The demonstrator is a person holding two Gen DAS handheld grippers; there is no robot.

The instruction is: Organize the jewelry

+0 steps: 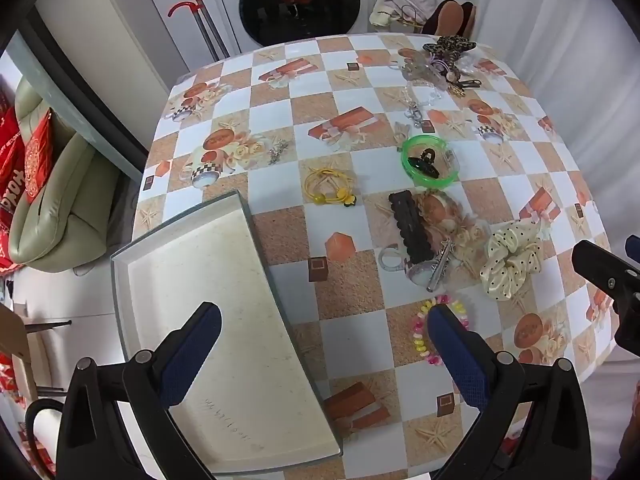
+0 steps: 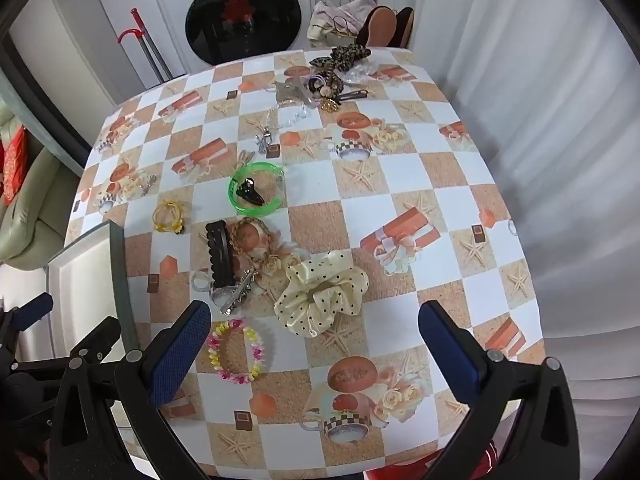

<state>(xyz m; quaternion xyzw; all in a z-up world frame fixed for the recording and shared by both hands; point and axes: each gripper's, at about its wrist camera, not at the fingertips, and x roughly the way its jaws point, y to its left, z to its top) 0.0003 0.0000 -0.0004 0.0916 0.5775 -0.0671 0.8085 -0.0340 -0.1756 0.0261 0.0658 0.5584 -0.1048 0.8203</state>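
Hair and jewelry pieces lie scattered on a checked tablecloth. My left gripper (image 1: 324,314) hangs open over the edge of an empty white tray (image 1: 208,272), with a pastel coil bracelet (image 1: 422,336) by its right finger. My right gripper (image 2: 314,312) is open above a cream polka-dot scrunchie (image 2: 320,296) and holds nothing. Further out are a black hair clip (image 2: 220,252), a silver clip (image 2: 238,294), a green bangle (image 2: 256,190) around a small black claw clip, and yellow hair ties (image 2: 168,216). A pile of accessories (image 2: 336,72) sits at the far edge.
The tray (image 2: 88,276) overhangs the table's near-left corner. A washing machine (image 2: 244,16) stands behind the table, with a red-handled pole (image 2: 138,40) beside it. A sofa (image 1: 52,200) with red cushions is on the left and a white curtain (image 2: 540,120) on the right.
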